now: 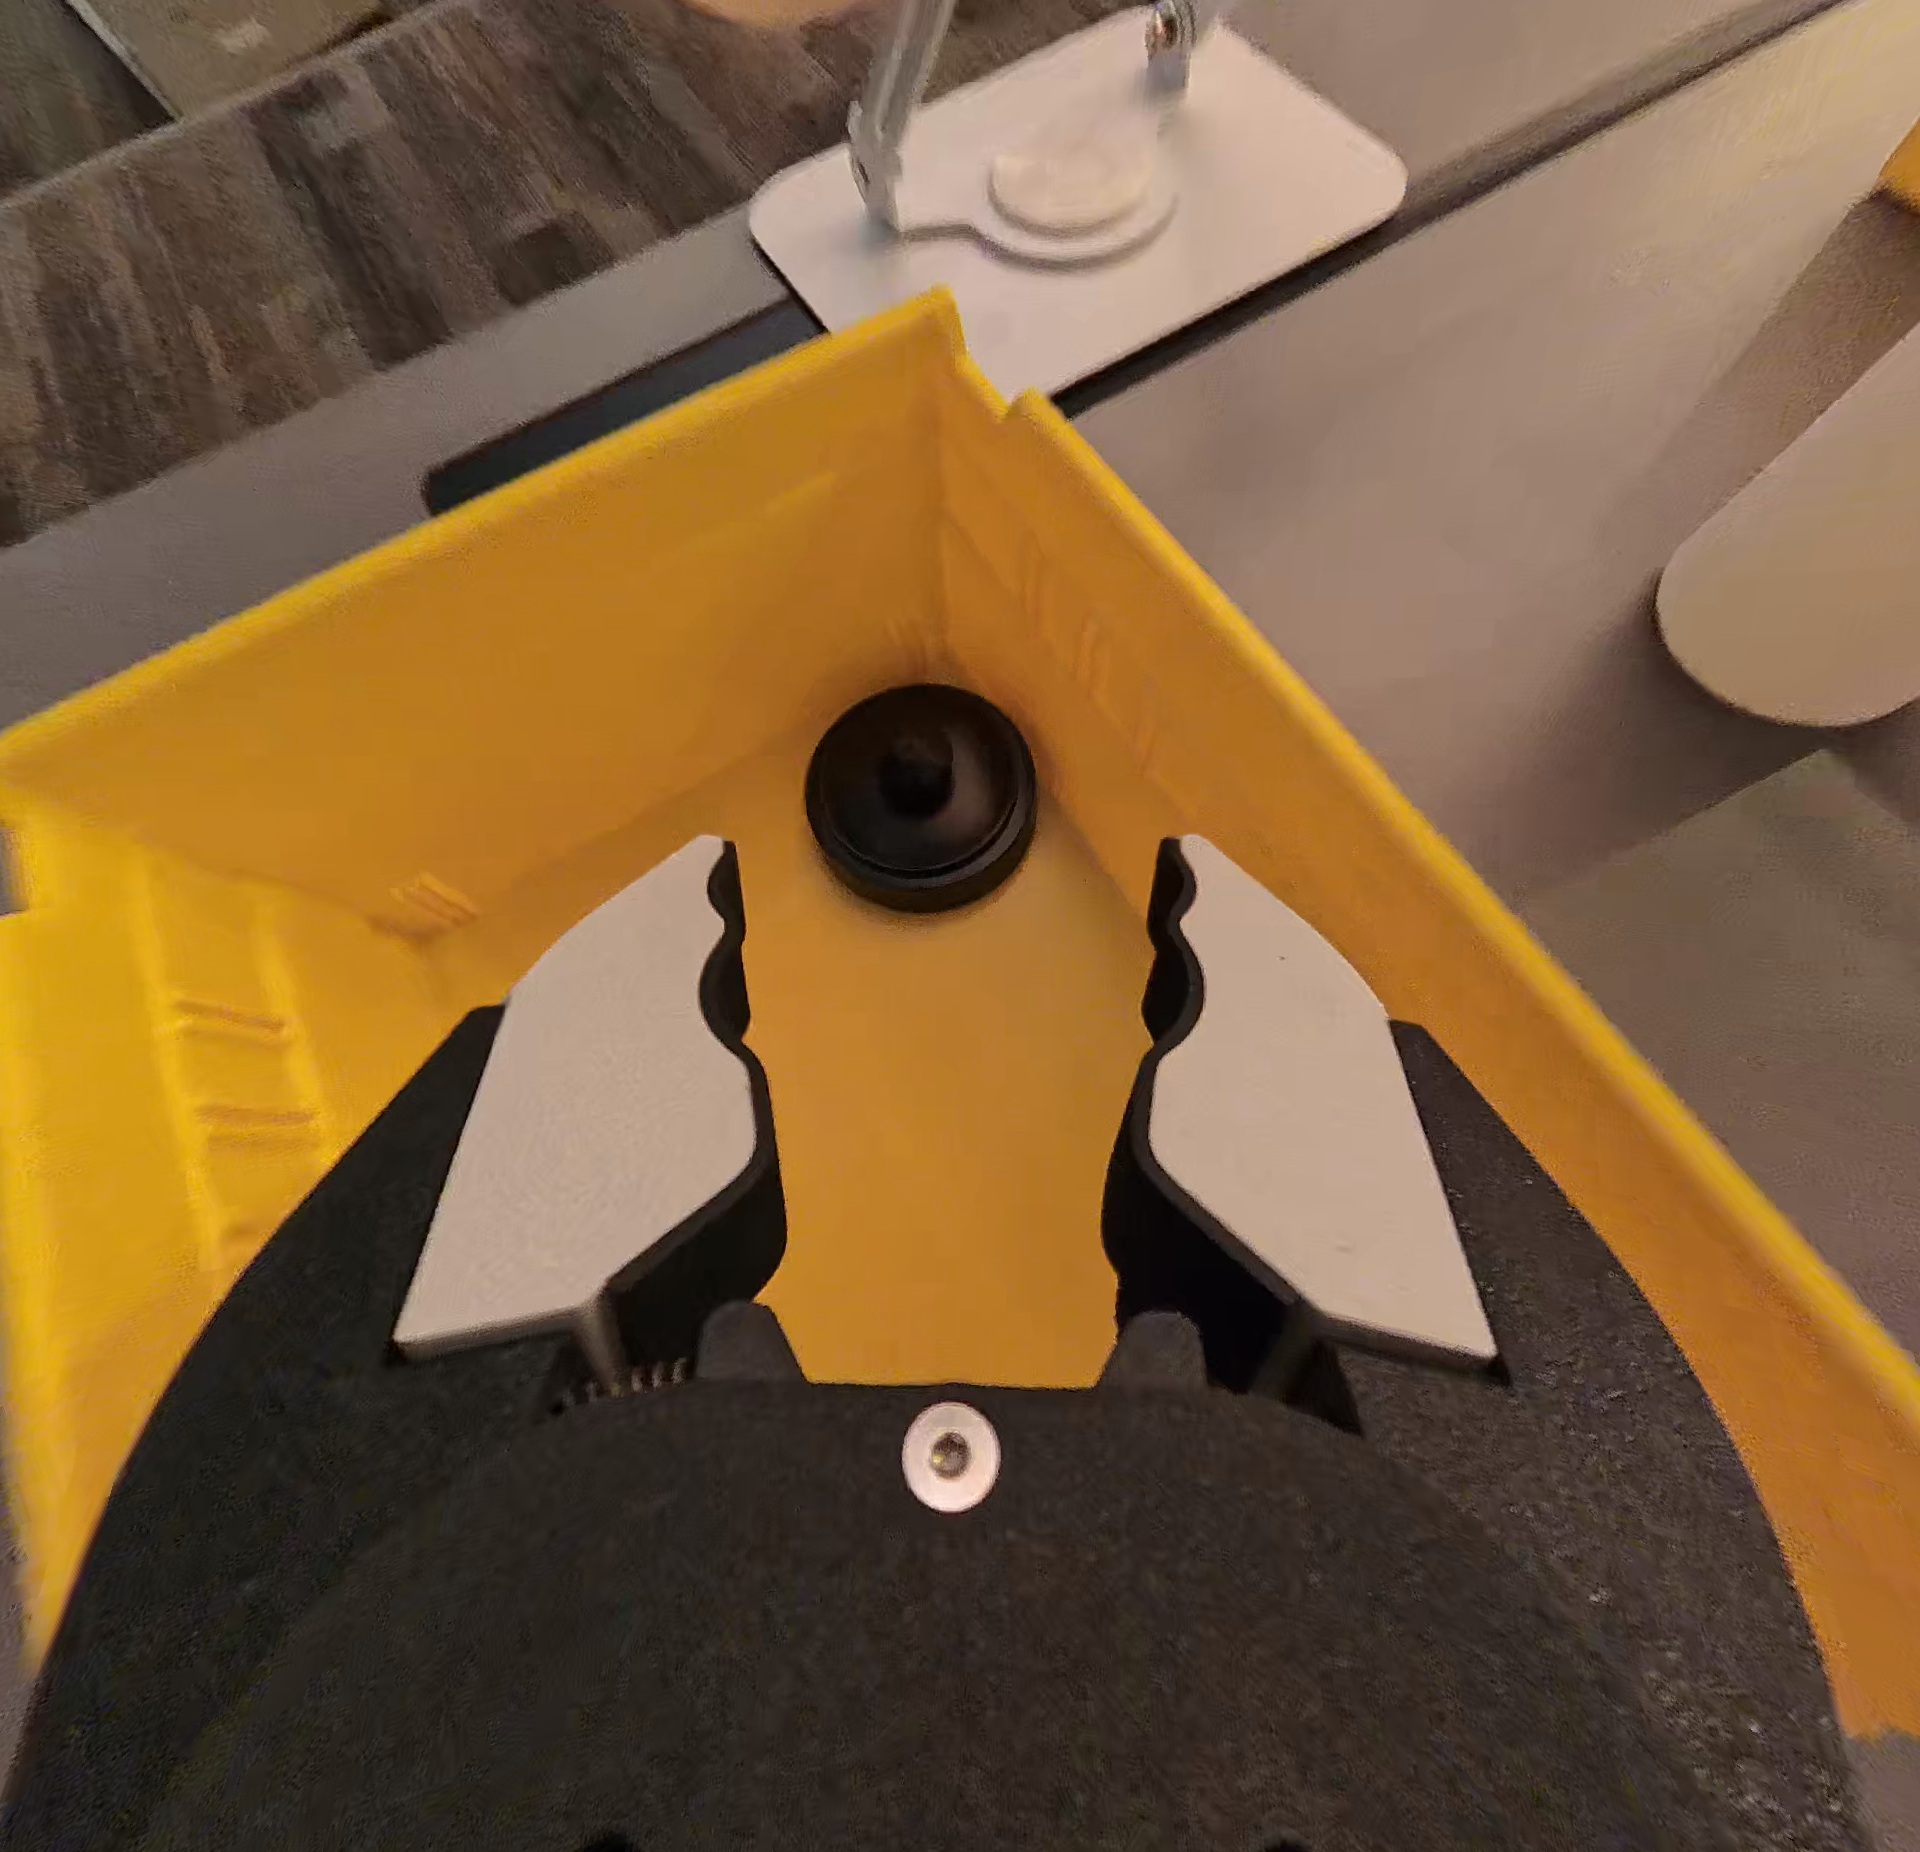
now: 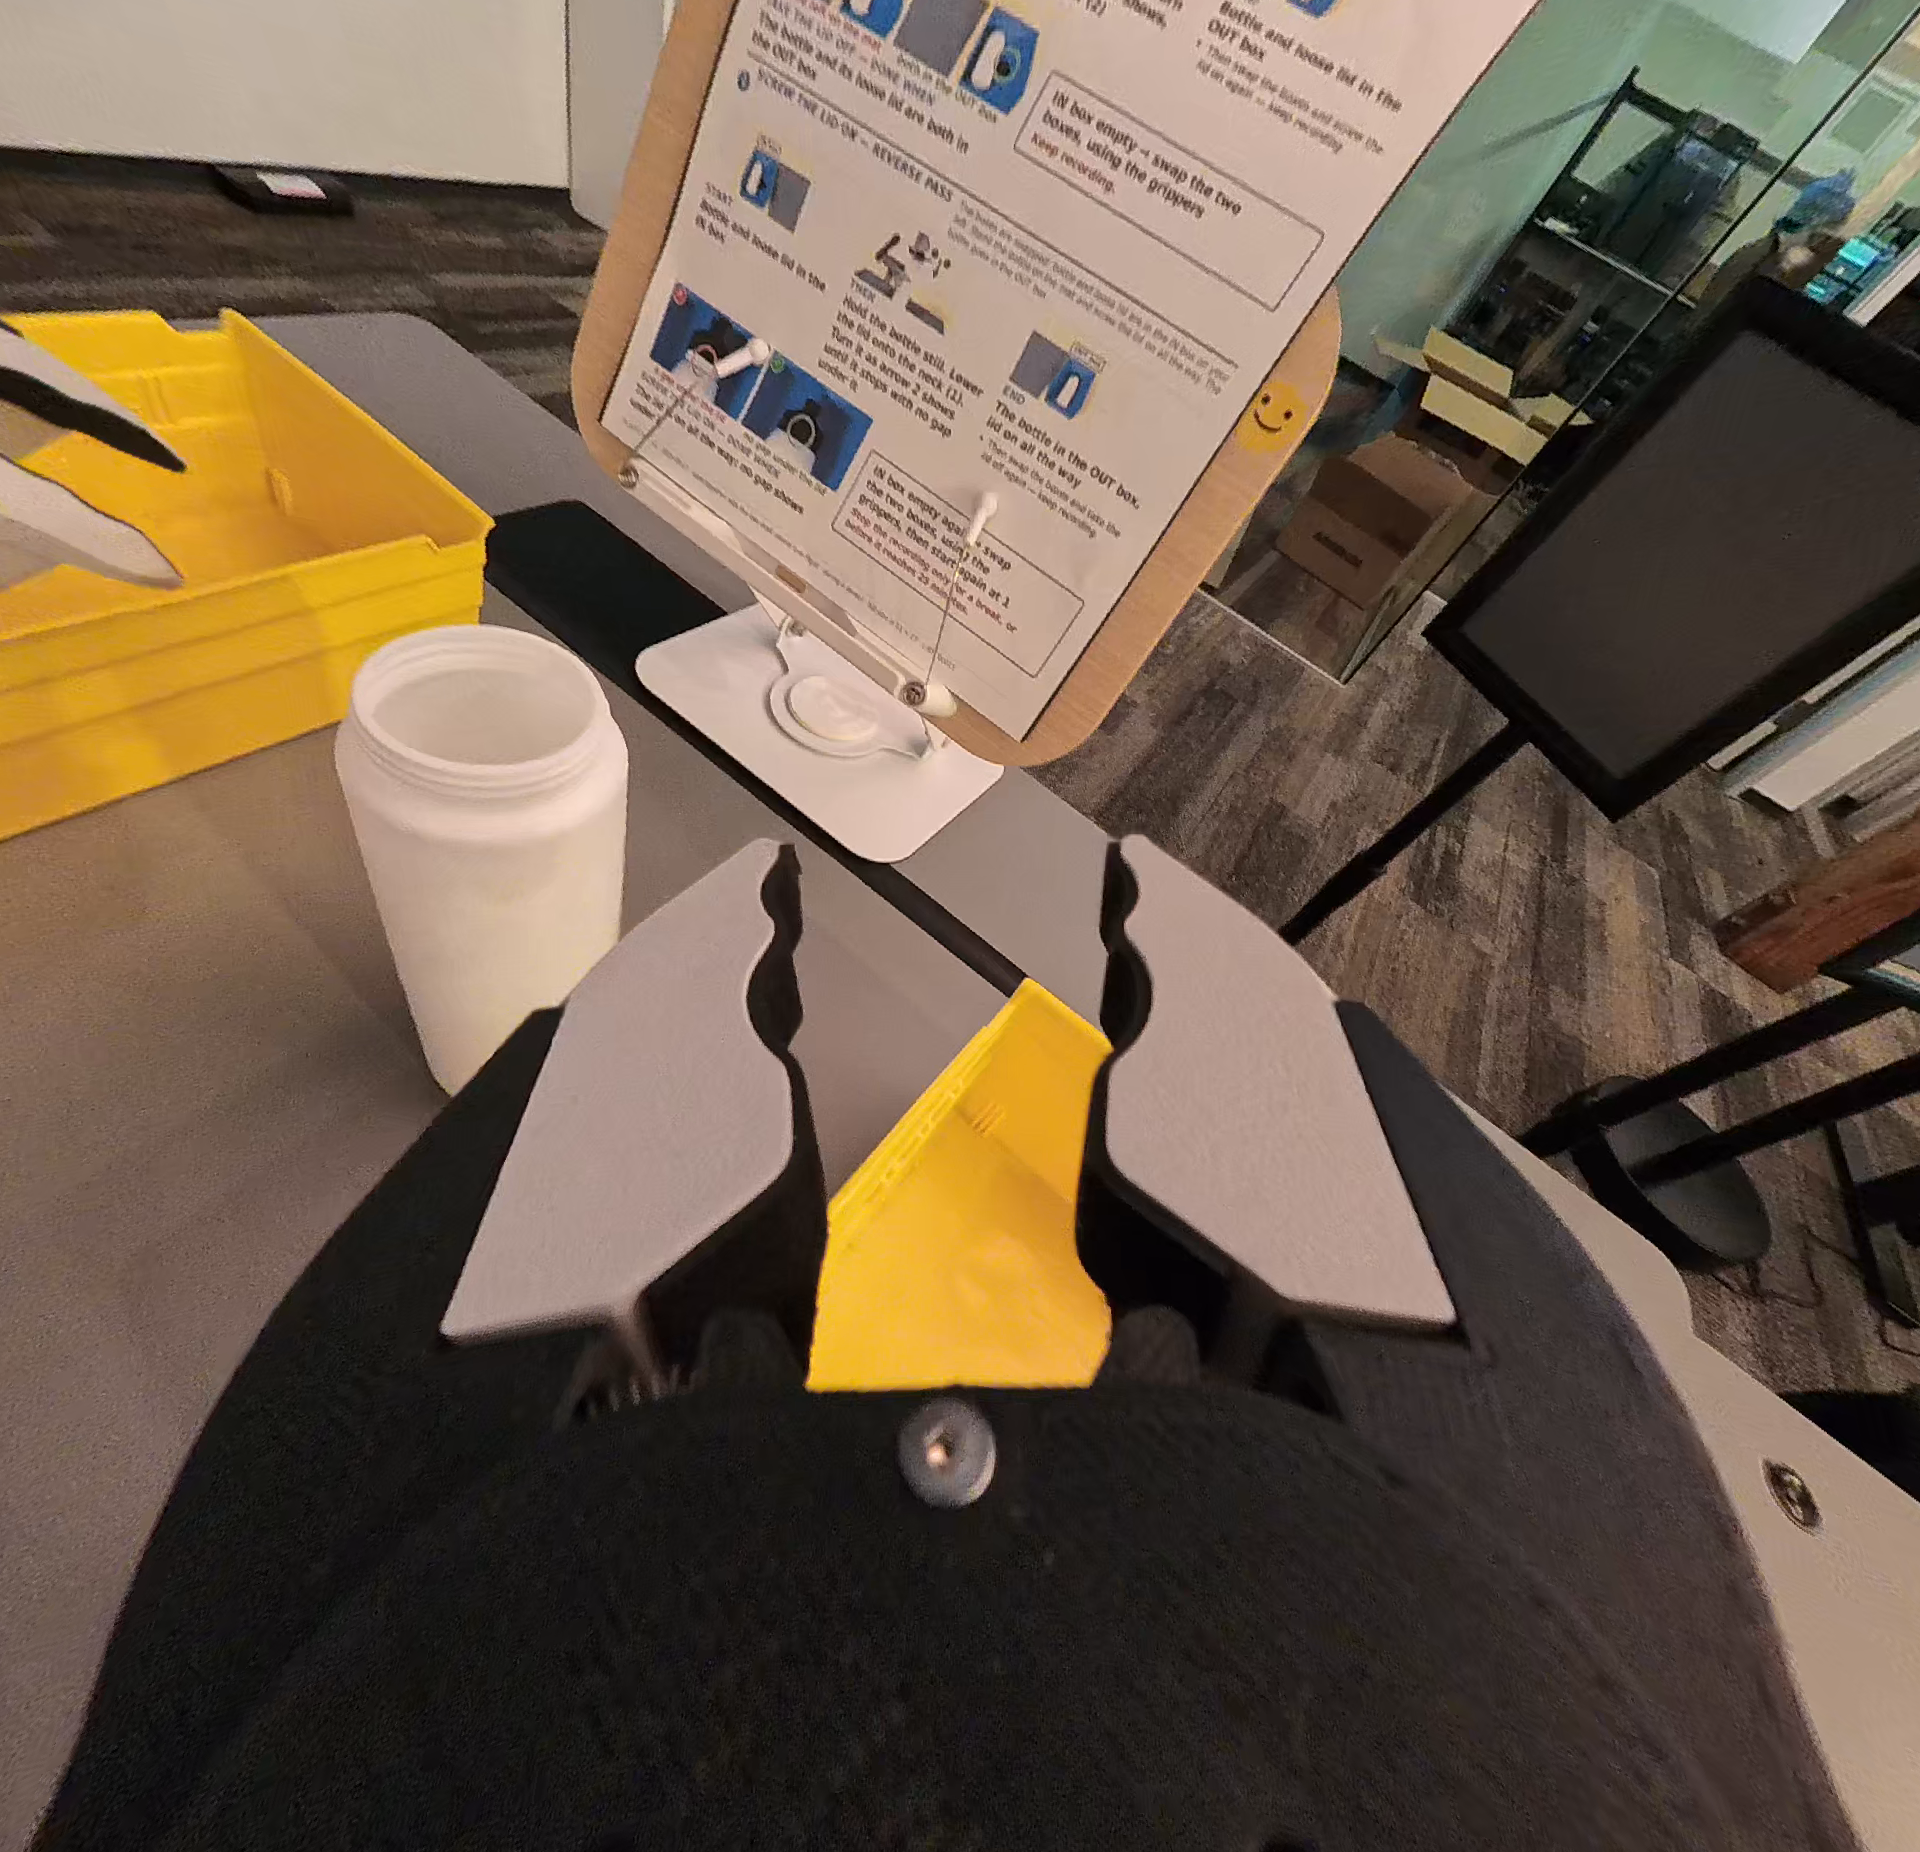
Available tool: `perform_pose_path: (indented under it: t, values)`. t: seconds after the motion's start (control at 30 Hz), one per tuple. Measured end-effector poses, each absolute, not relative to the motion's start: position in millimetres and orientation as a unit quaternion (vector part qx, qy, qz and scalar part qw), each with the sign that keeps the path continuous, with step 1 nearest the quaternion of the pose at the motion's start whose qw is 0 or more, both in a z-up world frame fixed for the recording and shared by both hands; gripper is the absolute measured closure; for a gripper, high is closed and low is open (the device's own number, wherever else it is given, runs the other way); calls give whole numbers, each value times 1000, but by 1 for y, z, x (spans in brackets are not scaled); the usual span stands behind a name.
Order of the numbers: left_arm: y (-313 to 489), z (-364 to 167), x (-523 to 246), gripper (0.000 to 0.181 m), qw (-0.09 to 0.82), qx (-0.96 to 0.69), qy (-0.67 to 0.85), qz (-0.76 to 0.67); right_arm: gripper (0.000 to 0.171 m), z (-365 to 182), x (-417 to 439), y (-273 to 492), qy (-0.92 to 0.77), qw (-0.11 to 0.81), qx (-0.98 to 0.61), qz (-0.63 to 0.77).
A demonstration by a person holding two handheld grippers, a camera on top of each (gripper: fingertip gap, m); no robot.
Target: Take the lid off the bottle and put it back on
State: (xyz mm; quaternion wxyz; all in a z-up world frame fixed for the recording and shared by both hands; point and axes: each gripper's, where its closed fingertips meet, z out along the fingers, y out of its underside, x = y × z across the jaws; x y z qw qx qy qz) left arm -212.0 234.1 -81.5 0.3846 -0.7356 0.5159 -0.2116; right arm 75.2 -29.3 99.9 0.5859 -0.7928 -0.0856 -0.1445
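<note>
A black round lid (image 1: 921, 796) lies in the far corner of a yellow box (image 1: 520, 701). My left gripper (image 1: 948, 867) is open and empty, just above the box floor, its fingertips a little short of the lid. In the right wrist view a white bottle (image 2: 483, 836) stands upright and open on the grey table, with no lid on it. My right gripper (image 2: 951, 872) is open and empty, to the right of the bottle, above a corner of a second yellow box (image 2: 977, 1179). The left gripper's fingers (image 2: 73, 472) show over the first yellow box (image 2: 260, 576) at the far left.
A white stand (image 2: 831, 753) holds an instruction sheet (image 2: 997, 275) at the table's far edge; its base also shows in the left wrist view (image 1: 1081, 181). A dark monitor (image 2: 1704, 555) and black frames stand off the table to the right. A black strip (image 2: 592, 566) lies behind the bottle. It is some 8 cm from my left tips to the black round lid (image 1: 921, 796).
</note>
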Motion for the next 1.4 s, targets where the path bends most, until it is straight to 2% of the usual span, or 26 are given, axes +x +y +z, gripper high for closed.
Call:
perform_pose_path:
  t: [0.17,0.27,0.47,0.53,0.57,0.67,0.77,0.9,0.97,1.1,1.2,1.4]
  values:
    - [254,-123,-198,104,343,-750,526,-207,114,93,86,-29,-75,574,-802,-148]
    - [250,-132,-185,105,309,-761,499,-275,114,93,90,-30,-70,575,-802,-148]
    - [261,-155,-183,101,313,-761,535,-192,114,90,95,-29,-64,571,-806,-144]
    - [265,-161,-184,103,312,-765,539,-161,114,86,96,-28,-64,563,-811,-146]
    - [266,-159,-183,116,313,-770,532,-163,114,84,96,-28,-66,560,-812,-149]
    - [264,-157,-182,116,301,-775,529,-171,114,82,95,-26,-70,554,-816,-152]
    - [264,-135,-188,116,329,-771,516,-177,114,82,89,-24,-78,555,-814,-152]
    - [245,-54,-206,116,428,-719,505,-210,115,93,74,-22,-105,570,-797,-170]
    - [214,-9,-209,116,473,-669,525,-233,115,101,54,-19,-134,588,-780,-167]
    - [103,48,-185,117,457,-529,636,-327,113,106,-39,-16,-267,624,-733,-38]
    - [27,60,-164,116,415,-434,722,-345,104,96,-104,-23,-353,620,-698,56]
    - [-24,58,-135,117,394,-370,782,-311,99,63,-131,-20,-419,572,-703,60]
